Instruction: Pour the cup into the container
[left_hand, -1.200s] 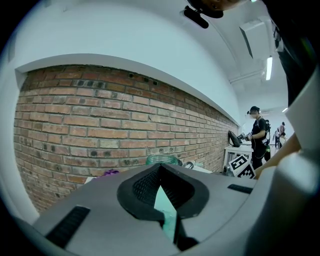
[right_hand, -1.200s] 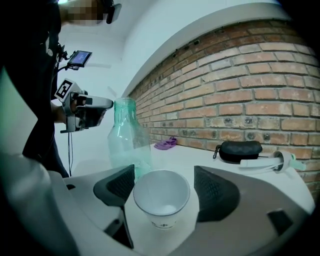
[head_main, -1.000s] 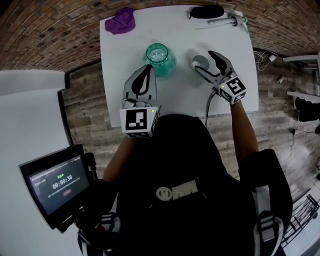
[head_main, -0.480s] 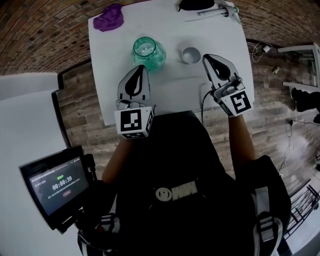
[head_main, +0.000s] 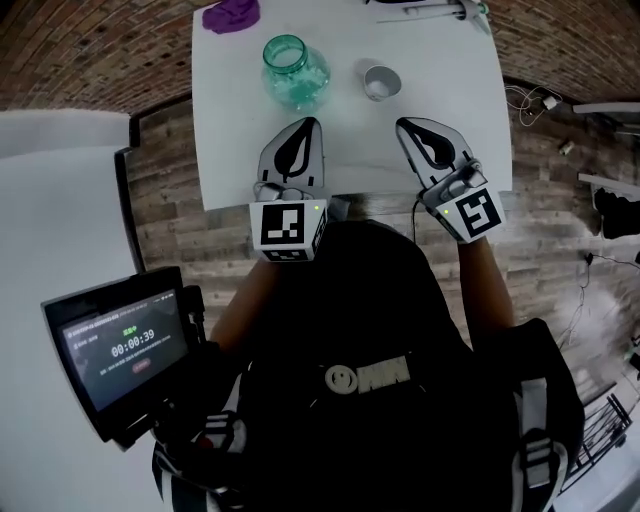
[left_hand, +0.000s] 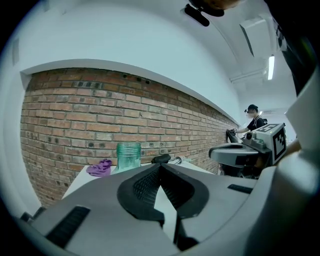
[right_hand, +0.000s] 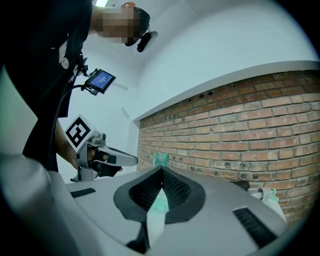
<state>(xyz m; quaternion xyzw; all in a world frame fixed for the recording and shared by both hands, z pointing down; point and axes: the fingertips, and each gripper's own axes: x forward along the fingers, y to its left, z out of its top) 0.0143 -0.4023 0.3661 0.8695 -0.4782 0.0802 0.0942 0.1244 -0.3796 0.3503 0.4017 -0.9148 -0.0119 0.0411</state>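
A small grey cup (head_main: 381, 81) stands upright on the white table (head_main: 440, 90), right of a green glass jar (head_main: 293, 72) with an open mouth. The jar (left_hand: 128, 155) also shows in the left gripper view and the jar (right_hand: 161, 159) in the right gripper view, behind the jaw tips. My left gripper (head_main: 302, 128) hovers over the table's near edge, shut and empty. My right gripper (head_main: 405, 128) is level with it to the right, shut with nothing between its fingers. Both point toward the far side, well short of cup and jar.
A purple cloth (head_main: 231, 14) lies at the table's far left corner. Pipette-like tools (head_main: 430, 10) lie along the far edge. A brick wall (left_hand: 75, 115) stands behind the table. A small screen (head_main: 122, 347) with a timer sits at the person's left. Wooden floor surrounds the table.
My right gripper let go of the cup, shut, and pulled back toward the near edge. The left gripper also drew back from the jar. The cup stays standing on the table.
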